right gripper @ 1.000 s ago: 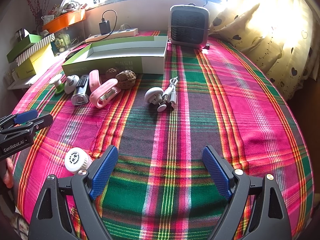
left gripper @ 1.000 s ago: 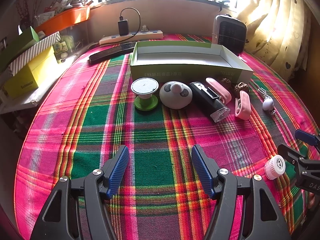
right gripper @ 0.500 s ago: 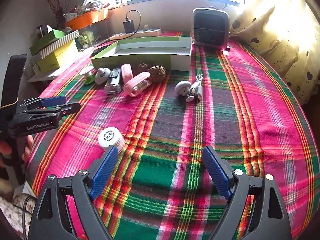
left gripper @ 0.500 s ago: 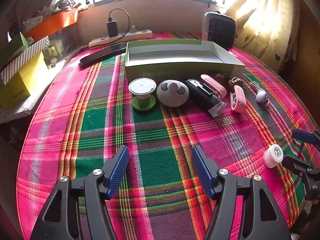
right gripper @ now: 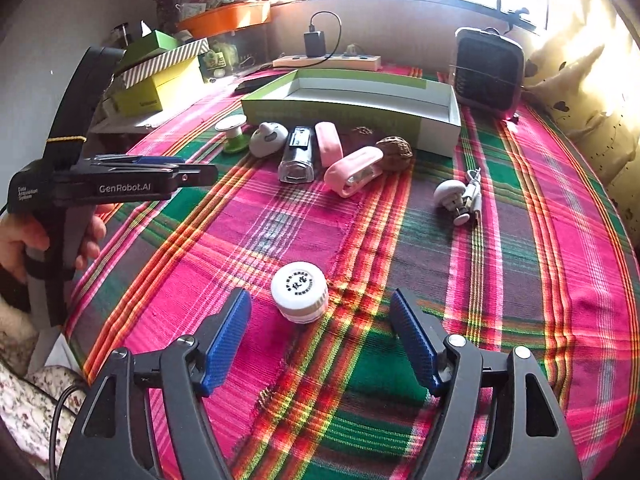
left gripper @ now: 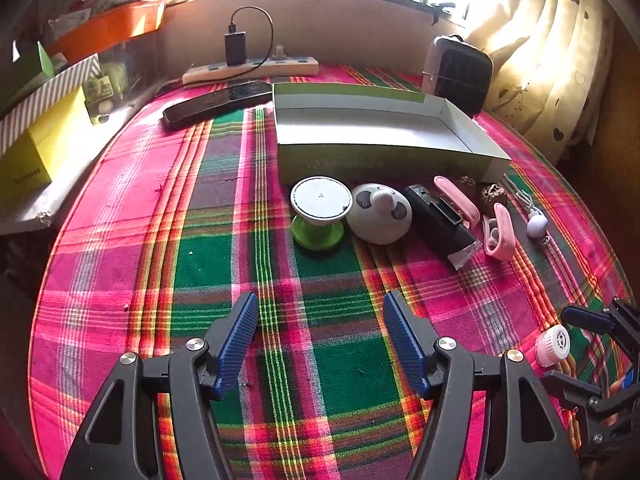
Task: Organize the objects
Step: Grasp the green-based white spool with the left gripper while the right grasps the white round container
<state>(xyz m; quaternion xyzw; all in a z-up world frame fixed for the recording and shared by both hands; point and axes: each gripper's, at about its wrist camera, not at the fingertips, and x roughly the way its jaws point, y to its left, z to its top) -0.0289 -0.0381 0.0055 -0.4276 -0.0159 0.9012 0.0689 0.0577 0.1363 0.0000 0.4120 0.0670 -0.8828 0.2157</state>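
Step in hand: pickup of the jar (right gripper: 299,295) by the right claw (right gripper: 320,336). The jar stands upright on the plaid worktop (right gripper: 500,280), apart from the other items, just ahead of and between the blue pads, nearer the left one. The jaws are closing, but gaps are visible on both sides, so nothing is gripped yet.

The left claw (left gripper: 316,344) is held released over bare cloth, nothing between its pads.

The box (right gripper: 440,120) sits at 12 o'clock from the jar, well apart, and is seen empty. A row of small items lies along its near wall: spool (right gripper: 234,130), black case (right gripper: 298,154), pink clips (right gripper: 352,170), walnut (right gripper: 394,152); the earbuds (right gripper: 456,198) are at 1 o'clock.

Next move, as judged: the claw is to be pushed slightly forward and centred so the jar body is squared between the pads, then clenched and carried to the box. Risk: the jar may be tipped by an off-centre pinch.
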